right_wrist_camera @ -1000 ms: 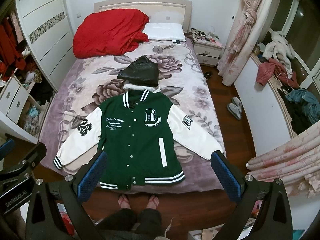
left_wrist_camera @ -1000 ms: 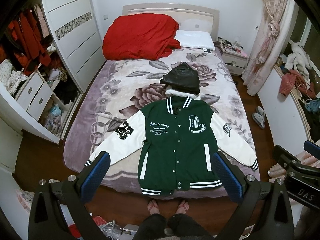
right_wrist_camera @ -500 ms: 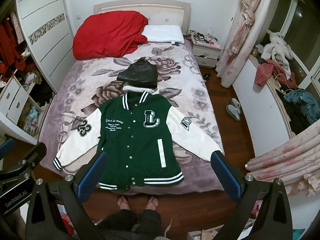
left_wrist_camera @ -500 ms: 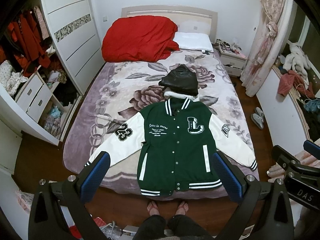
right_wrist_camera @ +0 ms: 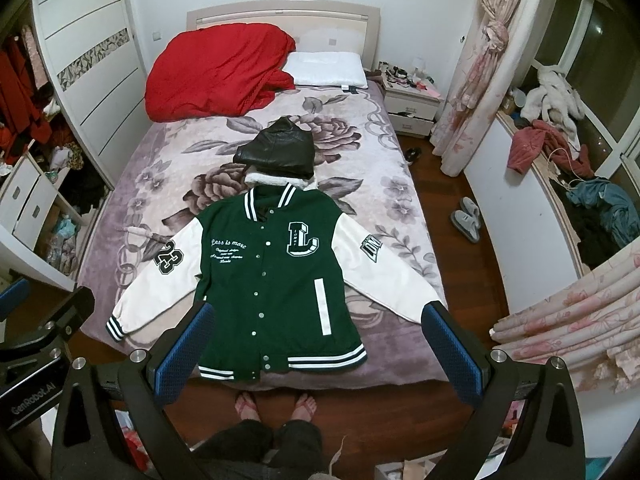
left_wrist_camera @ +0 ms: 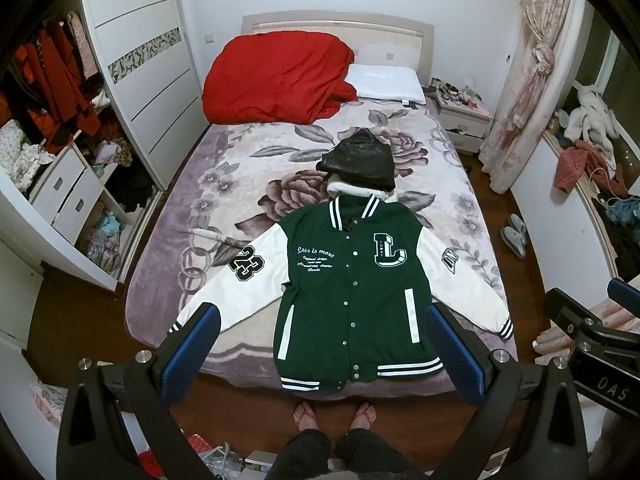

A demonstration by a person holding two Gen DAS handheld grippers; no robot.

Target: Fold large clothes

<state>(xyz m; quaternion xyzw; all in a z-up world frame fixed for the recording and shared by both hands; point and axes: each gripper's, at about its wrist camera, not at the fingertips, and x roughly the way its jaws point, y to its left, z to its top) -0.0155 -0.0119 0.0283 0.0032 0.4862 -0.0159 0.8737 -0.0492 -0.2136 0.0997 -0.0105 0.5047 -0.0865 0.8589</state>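
Lying flat beyond both parted claws [left_wrist_camera: 320,352] [right_wrist_camera: 316,348], jacket [left_wrist_camera: 352,292]

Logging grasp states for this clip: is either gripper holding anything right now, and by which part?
Nothing is held. The left gripper and right gripper are both open, raised above the green jacket, which lies spread flat on the bed.

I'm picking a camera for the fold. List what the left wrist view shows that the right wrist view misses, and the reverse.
Left wrist view only: more of the open wardrobe with hanging red clothes, plus the right gripper's black body at its edge.

Right wrist view only: the pink floral curtain nearby, a dark shoe by the nightstand, and the left gripper's body.

Both: the green varsity jacket with white sleeves, spread flat, the folded black leather garment and the red duvet.
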